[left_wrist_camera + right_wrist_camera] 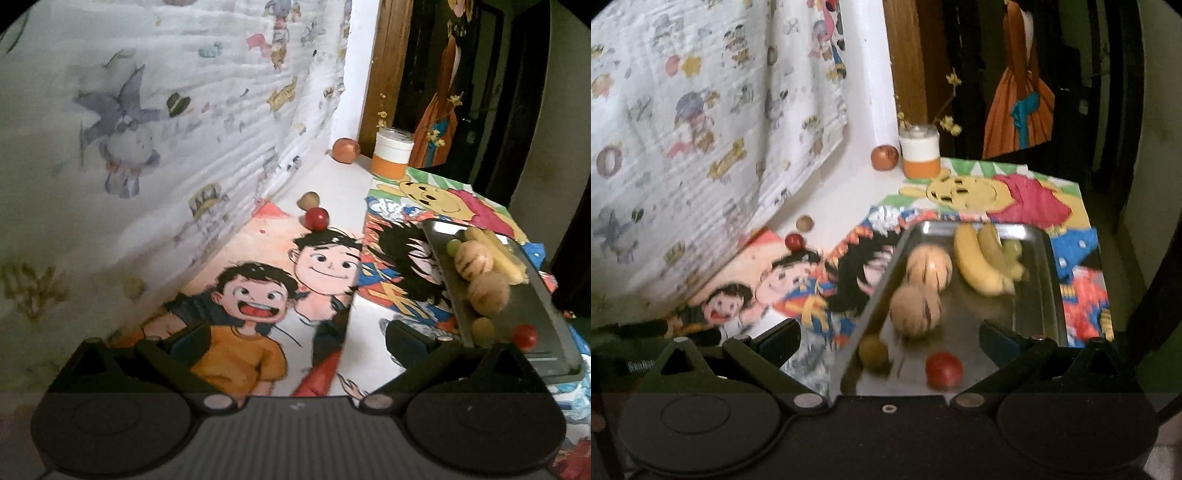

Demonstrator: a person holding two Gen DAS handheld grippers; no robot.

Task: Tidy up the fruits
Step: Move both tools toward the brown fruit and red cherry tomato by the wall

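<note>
Plainly both grippers, left and right, spread wide, holding nothing.

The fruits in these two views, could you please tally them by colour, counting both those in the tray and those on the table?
Red: 2
Green: 2
Yellow bananas: 2
Tan striped: 2
Brown: 1
Reddish-brown: 1
Total: 10
</note>
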